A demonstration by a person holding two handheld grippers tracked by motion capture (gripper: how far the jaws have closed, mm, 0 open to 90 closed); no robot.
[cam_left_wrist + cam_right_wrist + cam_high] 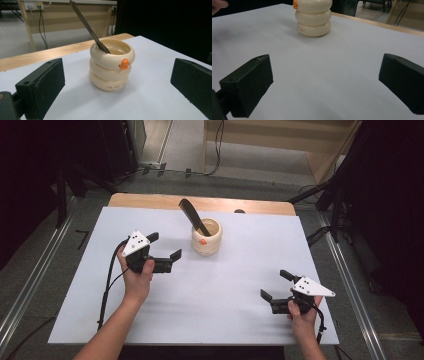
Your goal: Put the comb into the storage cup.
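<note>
high view: left gripper [165, 246] jaws apart, empty, aimed right at cream cup [206, 237] just beside. right gripper [277, 284] also spread, empty, well apart near front right. dark tool [192, 215] leaning up-left from cup on white sheet [225, 285]. tool tip hidden inside; kind hard to tell.

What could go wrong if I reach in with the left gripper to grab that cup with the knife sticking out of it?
The knife leans loosely against the rim of the cream cup, so a bump from the open left gripper could probably swing it or tip it out. The cup looks tall and ringed; an off-centre squeeze might slip between the rings or topple it. The right gripper is far off and open, so it could not steady anything quickly.
</note>
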